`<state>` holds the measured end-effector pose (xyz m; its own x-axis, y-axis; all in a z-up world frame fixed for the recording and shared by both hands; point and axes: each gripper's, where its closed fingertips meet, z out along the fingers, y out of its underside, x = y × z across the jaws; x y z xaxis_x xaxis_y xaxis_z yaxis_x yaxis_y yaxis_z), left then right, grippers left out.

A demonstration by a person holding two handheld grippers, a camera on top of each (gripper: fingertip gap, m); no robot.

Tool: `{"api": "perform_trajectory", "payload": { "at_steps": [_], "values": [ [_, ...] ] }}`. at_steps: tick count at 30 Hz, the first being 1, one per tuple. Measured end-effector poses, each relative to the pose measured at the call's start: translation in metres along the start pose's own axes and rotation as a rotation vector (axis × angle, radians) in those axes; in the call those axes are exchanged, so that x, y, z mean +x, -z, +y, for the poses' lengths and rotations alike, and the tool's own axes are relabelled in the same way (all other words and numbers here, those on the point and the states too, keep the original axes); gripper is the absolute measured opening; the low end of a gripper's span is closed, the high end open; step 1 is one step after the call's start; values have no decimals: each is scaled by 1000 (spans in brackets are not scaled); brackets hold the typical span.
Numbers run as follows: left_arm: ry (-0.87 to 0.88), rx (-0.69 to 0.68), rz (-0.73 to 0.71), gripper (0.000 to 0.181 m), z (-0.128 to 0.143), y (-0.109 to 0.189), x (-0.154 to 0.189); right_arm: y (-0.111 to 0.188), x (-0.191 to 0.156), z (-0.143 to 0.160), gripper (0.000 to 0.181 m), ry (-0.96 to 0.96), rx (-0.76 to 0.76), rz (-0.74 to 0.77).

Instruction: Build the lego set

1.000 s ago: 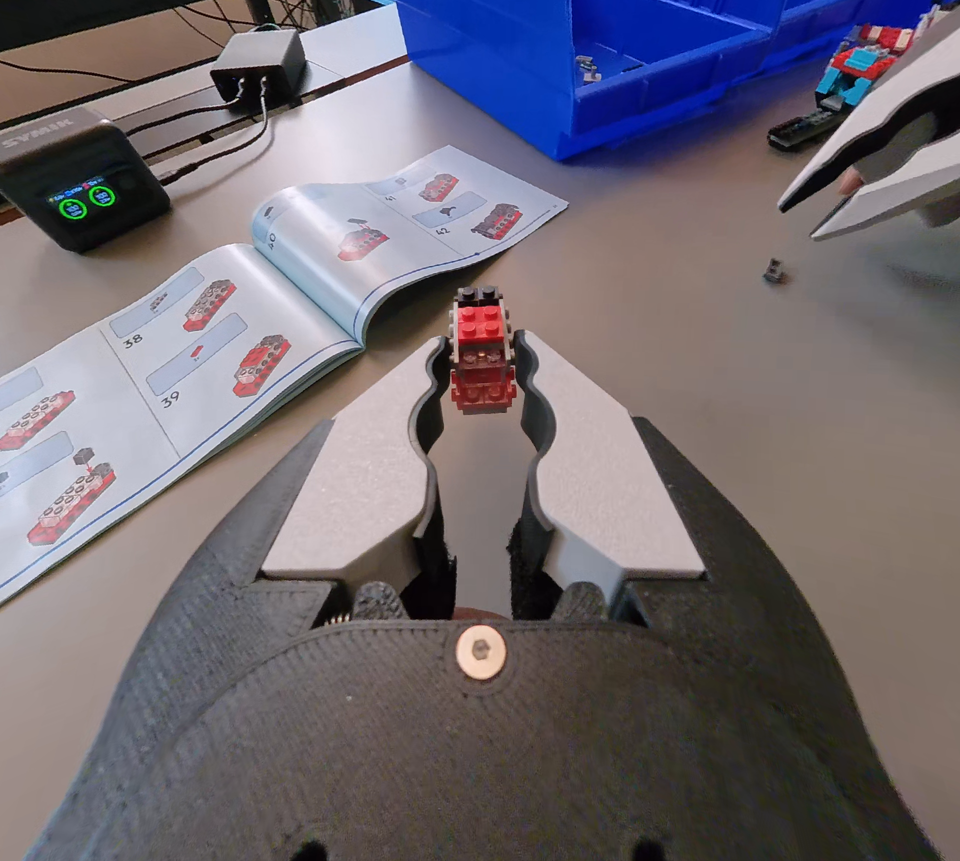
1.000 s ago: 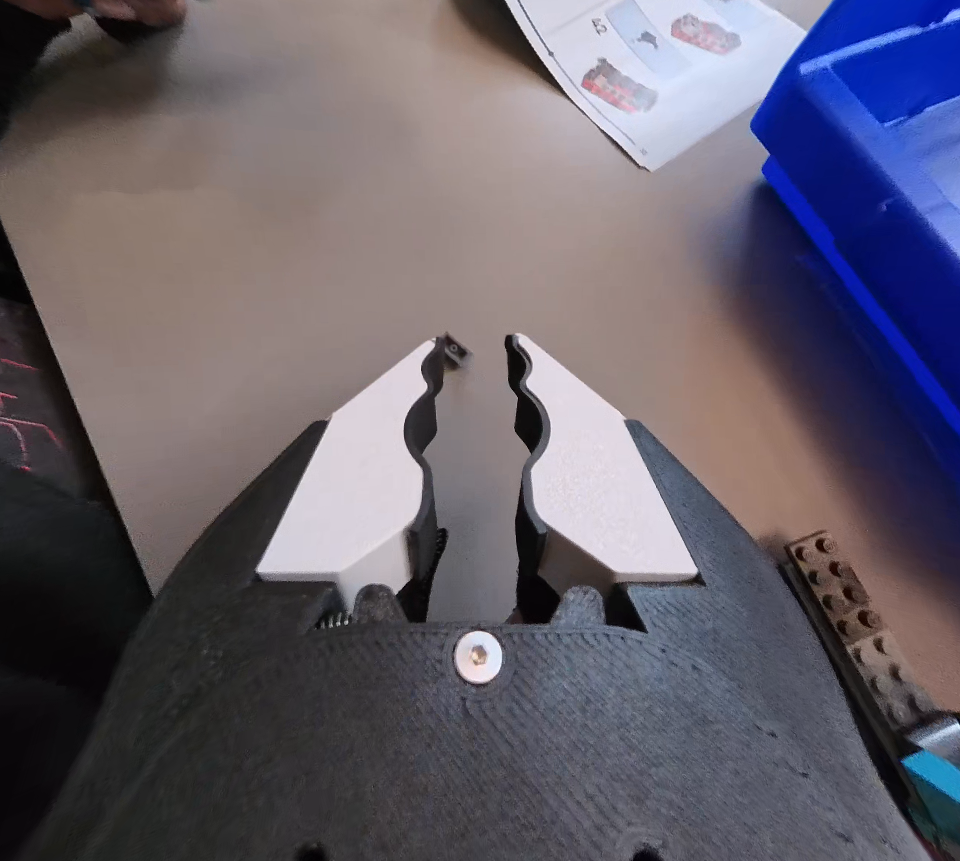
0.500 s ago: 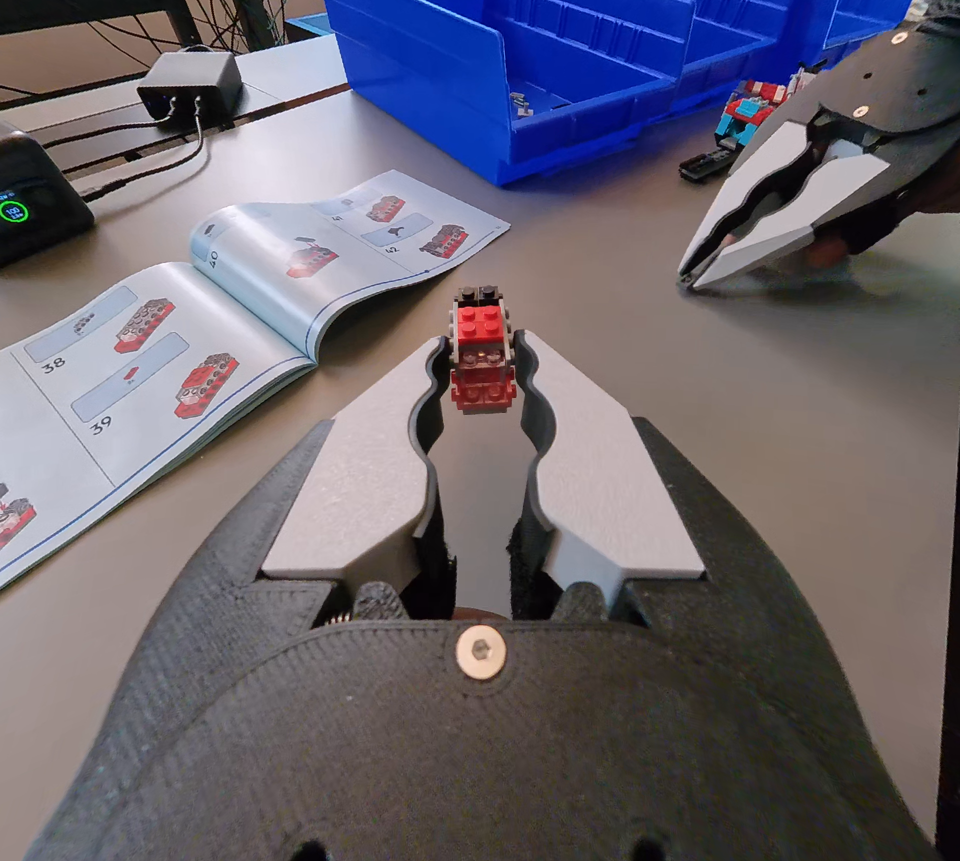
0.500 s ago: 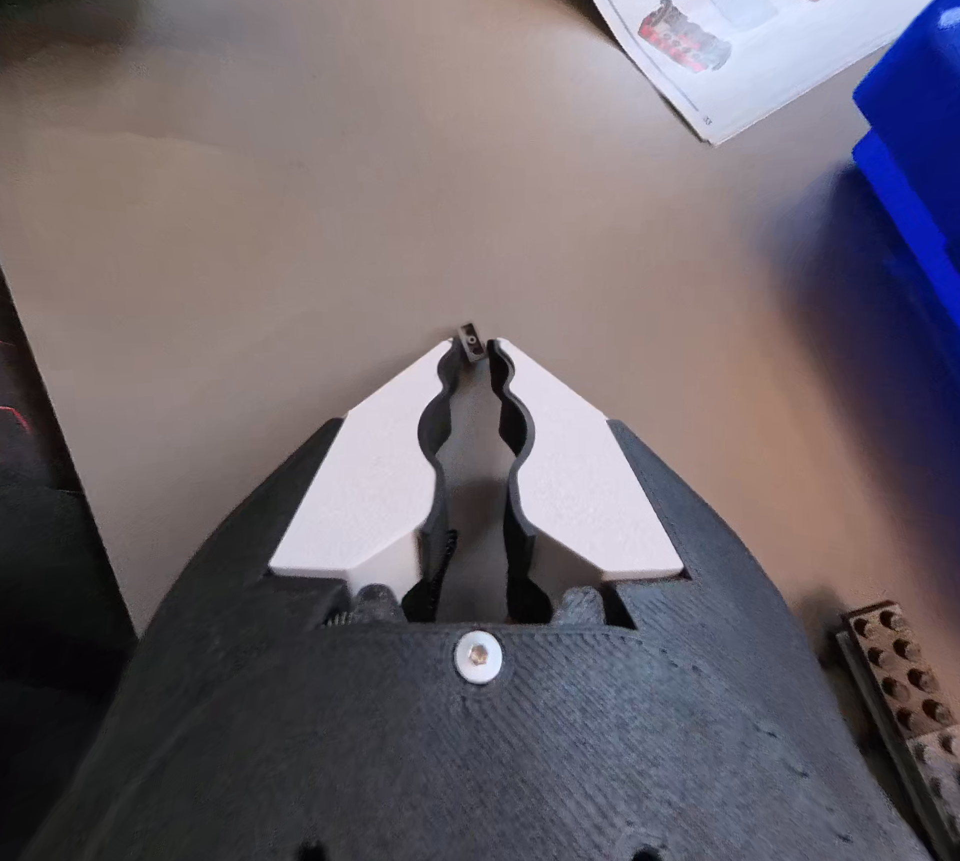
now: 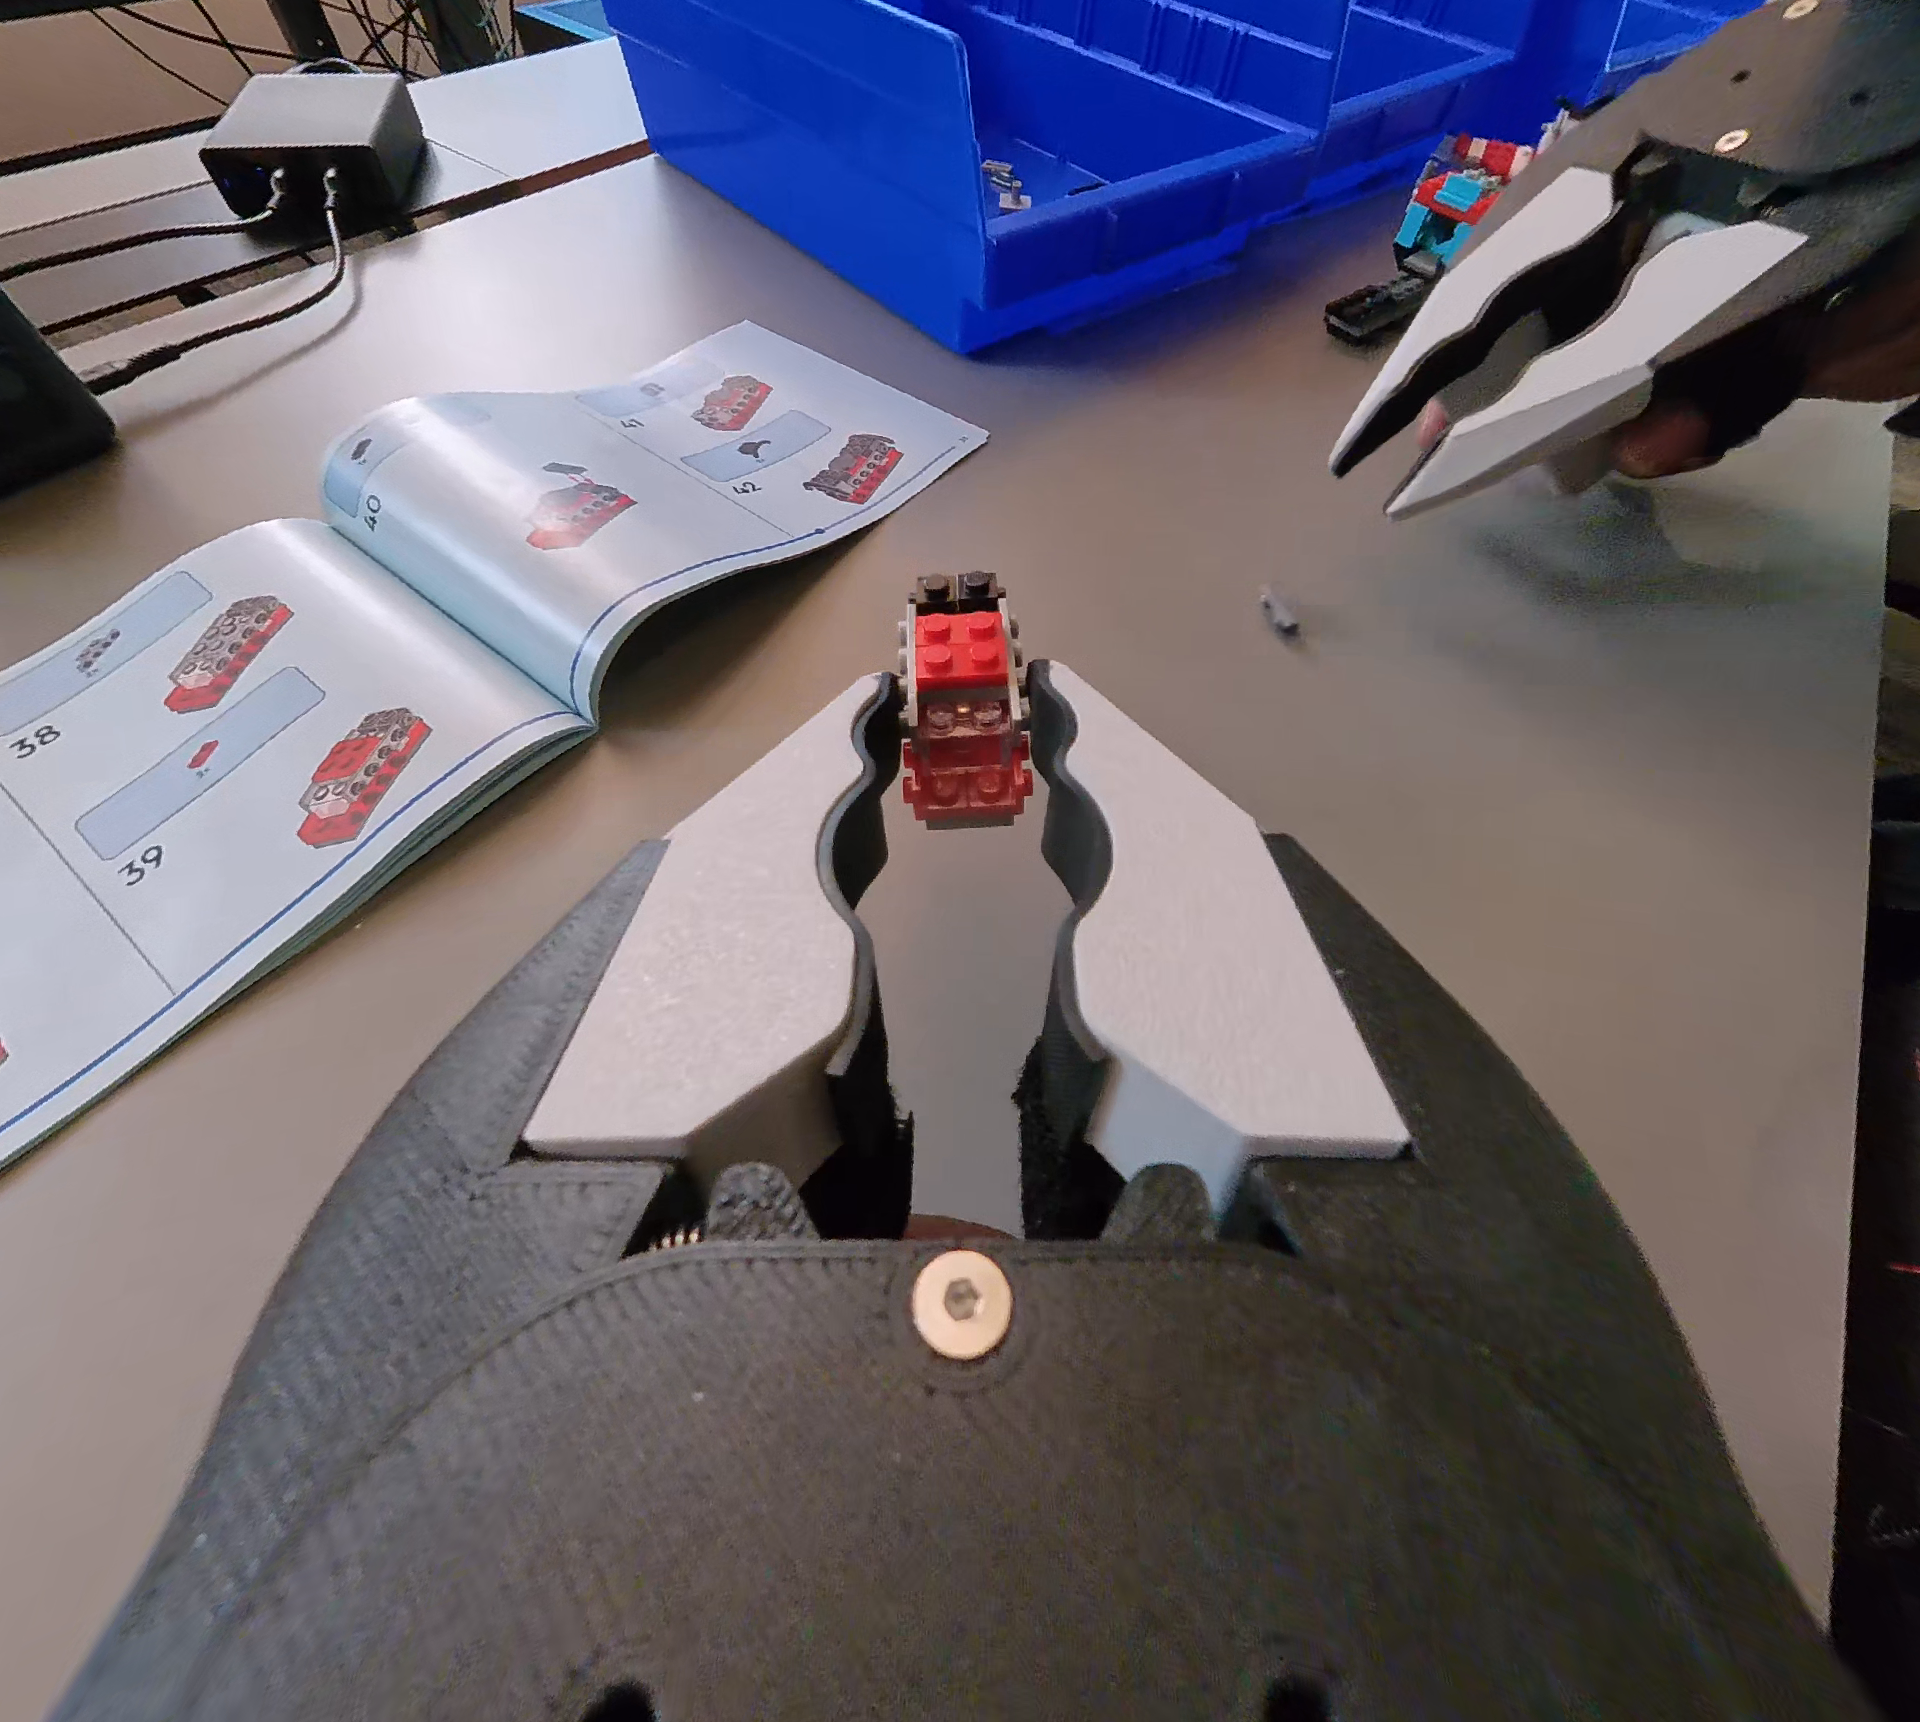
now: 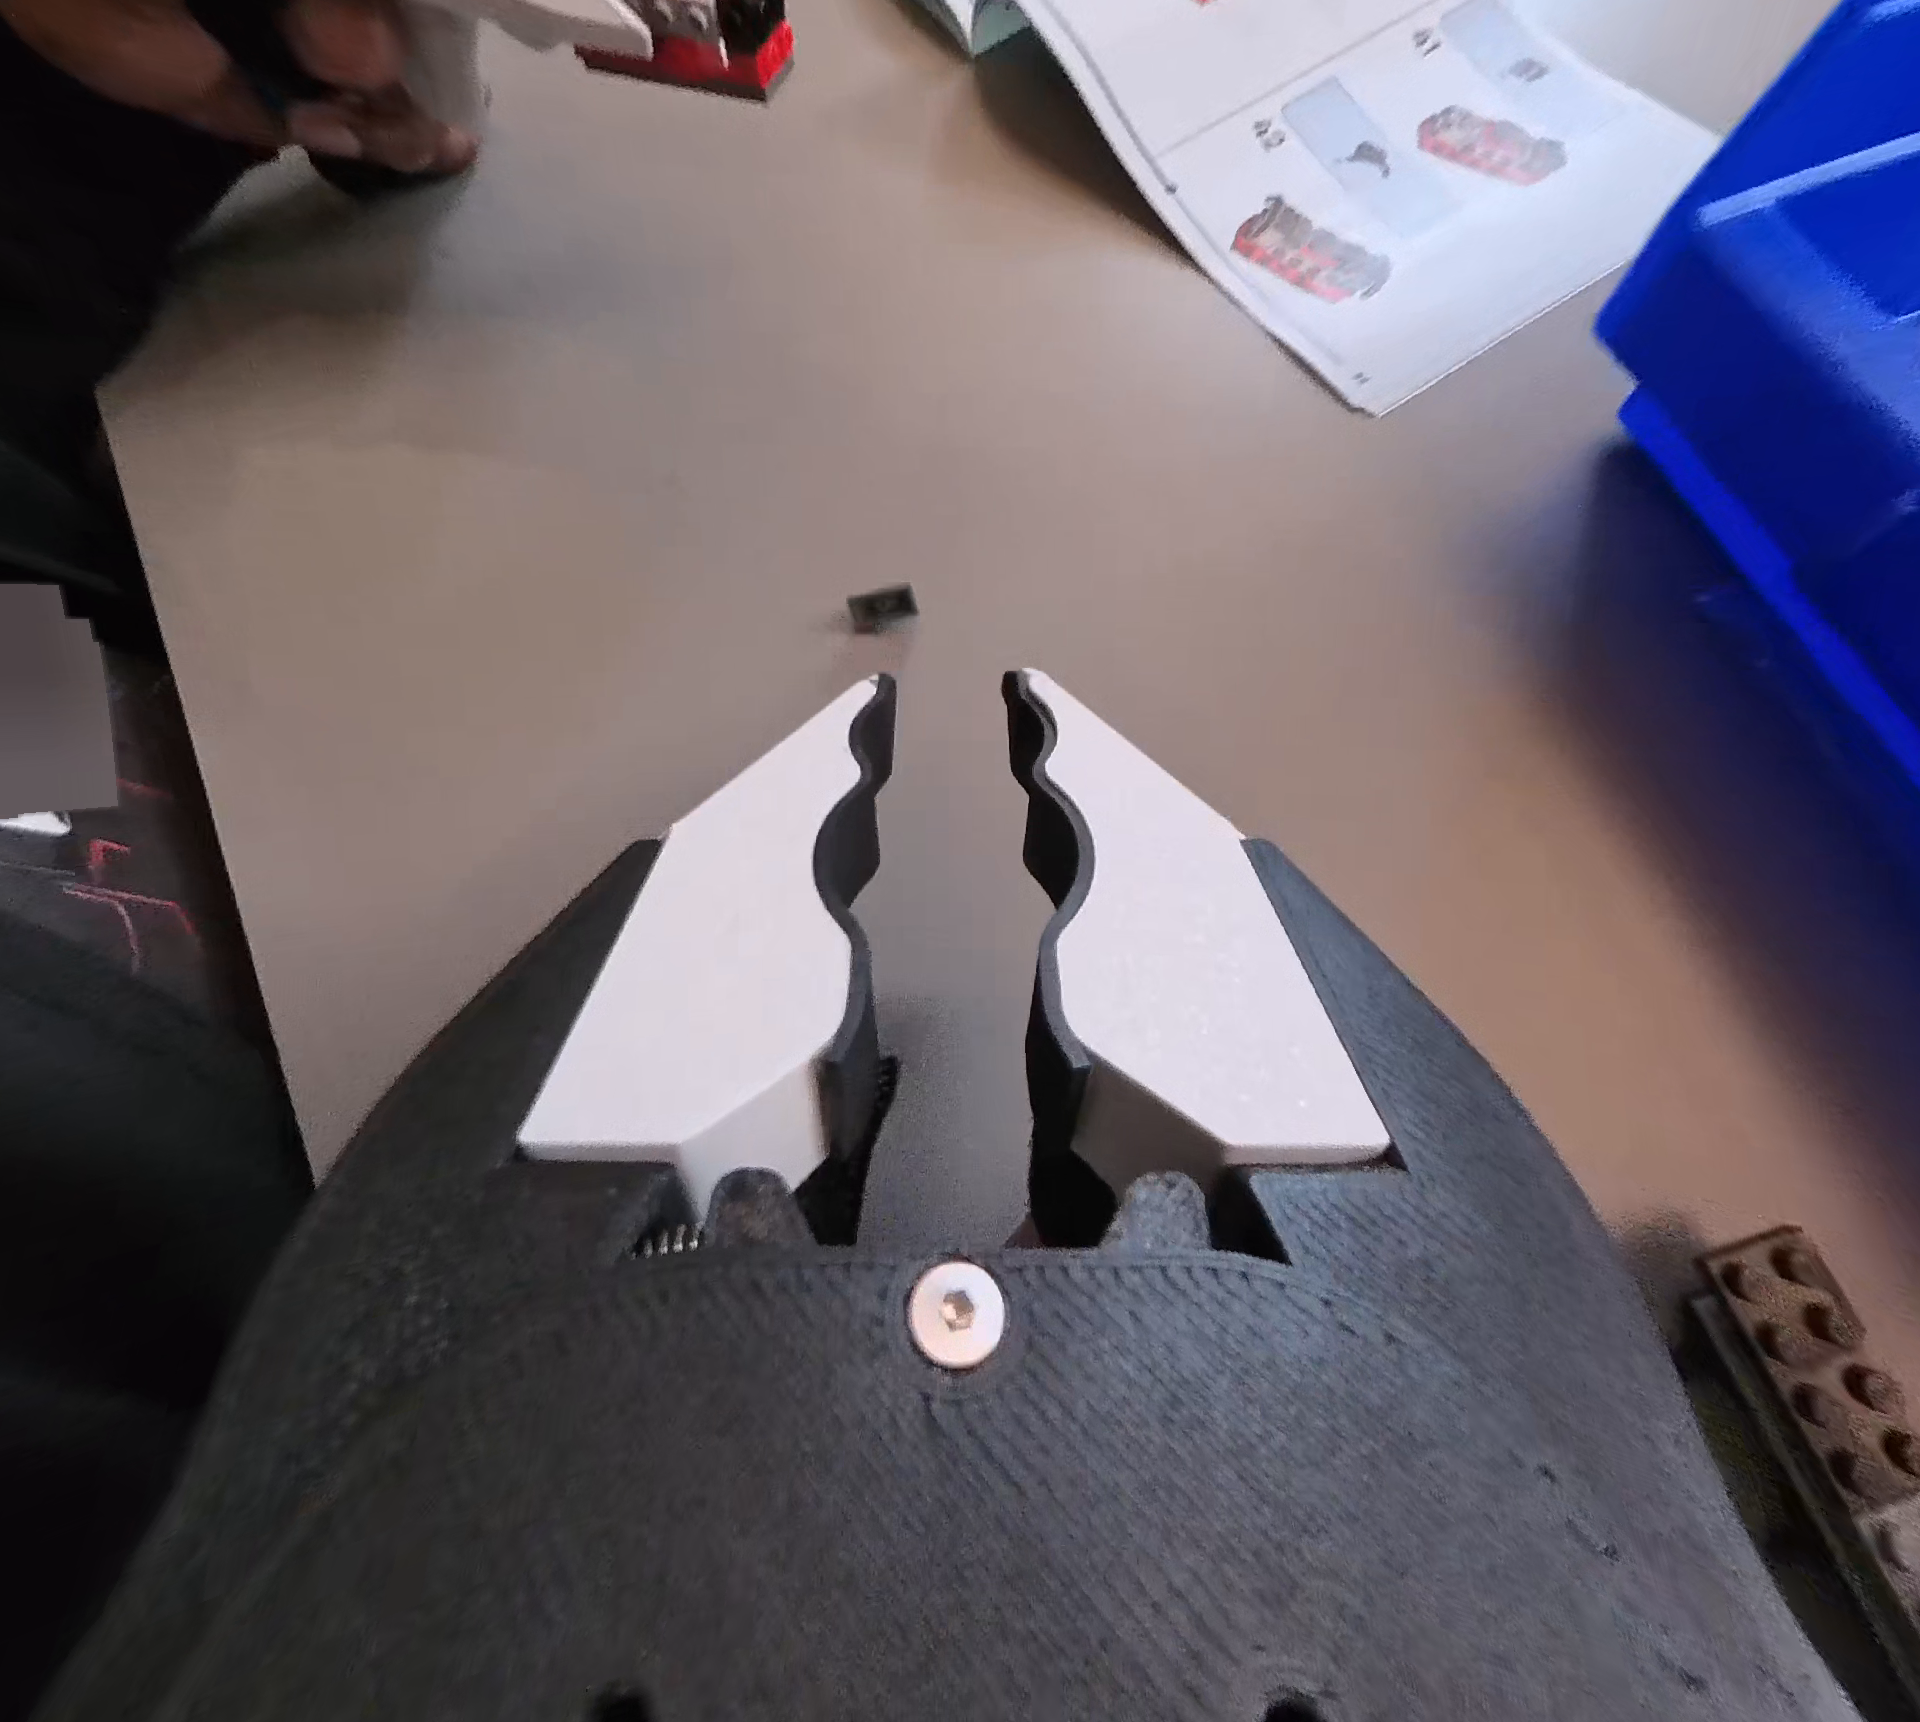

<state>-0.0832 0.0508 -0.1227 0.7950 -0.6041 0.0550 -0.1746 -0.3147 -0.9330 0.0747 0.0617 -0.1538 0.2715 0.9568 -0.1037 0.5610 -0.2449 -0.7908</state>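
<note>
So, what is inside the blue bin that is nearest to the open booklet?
In the nearest blue bin, a few small grey pieces lie on the floor near its front wall. The rest of the visible floor is bare. The near side wall hides the part of the floor behind it.

I have the left gripper [image 5: 961, 685] clamped, its two grey fingers pressed against the sides of a small red and black lego assembly [image 5: 961, 706] that sits between the tips. In the right wrist view that same gripper [image 6: 665, 10] shows at upper left, angled down toward the table, with the person's hand [image 6: 312, 83] curled under its body. My right gripper [image 6: 945, 685] has its fingers parted, a clear gap between the tips and nothing in it. From the left wrist view it [image 5: 1371, 477] appears at far right, tips pointing down and left, slightly apart, fingers of the holding hand [image 5: 1683, 436] visible beneath.
</note>
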Motion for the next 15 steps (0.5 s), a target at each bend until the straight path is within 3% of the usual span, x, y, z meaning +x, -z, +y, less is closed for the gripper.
{"api": "perform_trajectory", "payload": {
  "at_steps": [15],
  "values": [
    [-2, -2, 14, 25, 0, 0, 3, -44, -13, -1, 25, 96, -121, -8]
  ]
}}
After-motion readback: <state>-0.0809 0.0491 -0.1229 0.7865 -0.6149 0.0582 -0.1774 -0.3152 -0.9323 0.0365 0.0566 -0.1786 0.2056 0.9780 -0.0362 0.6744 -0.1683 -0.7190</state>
